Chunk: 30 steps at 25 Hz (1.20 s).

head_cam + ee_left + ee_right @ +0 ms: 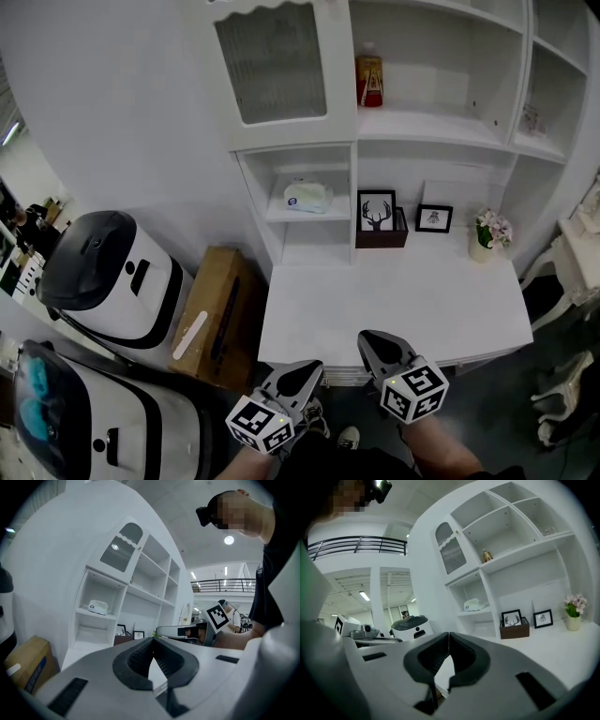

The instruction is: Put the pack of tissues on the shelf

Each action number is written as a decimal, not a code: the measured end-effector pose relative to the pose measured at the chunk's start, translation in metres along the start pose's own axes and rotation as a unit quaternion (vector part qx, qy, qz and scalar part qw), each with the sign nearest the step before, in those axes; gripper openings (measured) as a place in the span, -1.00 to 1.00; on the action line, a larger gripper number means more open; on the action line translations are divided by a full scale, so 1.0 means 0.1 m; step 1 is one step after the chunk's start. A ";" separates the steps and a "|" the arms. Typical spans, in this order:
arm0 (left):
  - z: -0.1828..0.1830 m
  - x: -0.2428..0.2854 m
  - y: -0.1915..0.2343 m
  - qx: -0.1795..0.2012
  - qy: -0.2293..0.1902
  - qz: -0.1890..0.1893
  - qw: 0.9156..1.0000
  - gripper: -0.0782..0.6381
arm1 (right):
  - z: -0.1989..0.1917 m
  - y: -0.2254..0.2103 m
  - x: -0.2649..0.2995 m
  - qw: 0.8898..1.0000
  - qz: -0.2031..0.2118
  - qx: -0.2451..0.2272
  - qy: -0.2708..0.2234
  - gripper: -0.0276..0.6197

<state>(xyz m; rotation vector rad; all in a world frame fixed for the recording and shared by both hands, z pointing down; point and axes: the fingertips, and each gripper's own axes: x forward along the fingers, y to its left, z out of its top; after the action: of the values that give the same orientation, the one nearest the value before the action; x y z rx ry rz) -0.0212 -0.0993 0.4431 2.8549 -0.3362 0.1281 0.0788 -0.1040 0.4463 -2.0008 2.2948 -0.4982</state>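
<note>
While pack of tissues sits on shelf, left tool, right tool pressed together.

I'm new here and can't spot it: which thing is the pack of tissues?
On the white shelf unit, look under the ribbed-glass door. The pack of tissues lies alone on the narrow shelf there, soft and white with a bluish patch, left of the framed antler picture.

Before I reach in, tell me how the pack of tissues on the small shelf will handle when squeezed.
The pack of tissues looks puffy with rounded edges, so it probably dents under a squeeze rather than staying stiff. It lies low and flat on the shelf, so a push would likely slide it, not tip it.
</note>
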 end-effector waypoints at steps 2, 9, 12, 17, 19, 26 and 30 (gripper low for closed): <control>-0.04 -0.05 0.00 -0.003 0.005 0.010 1.000 -0.77 | -0.08 0.05 0.00 1.000 0.009 0.006 0.007 -0.90; -0.16 -0.22 0.06 -0.013 0.020 0.041 0.999 -0.77 | -0.29 0.25 0.07 0.999 0.040 0.002 0.024 -0.90; -0.16 -0.27 0.10 -0.012 0.022 0.047 0.999 -0.77 | -0.33 0.32 0.11 0.998 0.048 0.003 0.028 -0.90; -0.12 -0.35 0.18 -0.007 0.026 0.042 0.999 -0.77 | -0.38 0.43 0.18 0.998 0.049 0.005 0.031 -0.90; -0.11 -0.38 0.23 -0.007 0.026 0.038 0.999 -0.77 | -0.41 0.48 0.21 0.998 0.046 0.004 0.033 -0.90; -0.09 -0.56 0.36 -0.011 0.023 0.012 1.000 -0.77 | -0.53 0.77 0.28 0.998 0.033 0.001 0.045 -0.90; -0.05 -0.63 0.40 -0.012 0.018 -0.011 1.000 -0.77 | -0.51 0.85 0.28 0.999 0.010 -0.001 0.042 -0.90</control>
<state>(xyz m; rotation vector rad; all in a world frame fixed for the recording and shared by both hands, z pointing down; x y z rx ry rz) -0.0919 -0.1214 0.4507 2.8272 -0.2956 0.1701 -0.0196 -0.1115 0.4760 -1.9943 2.3612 -0.5889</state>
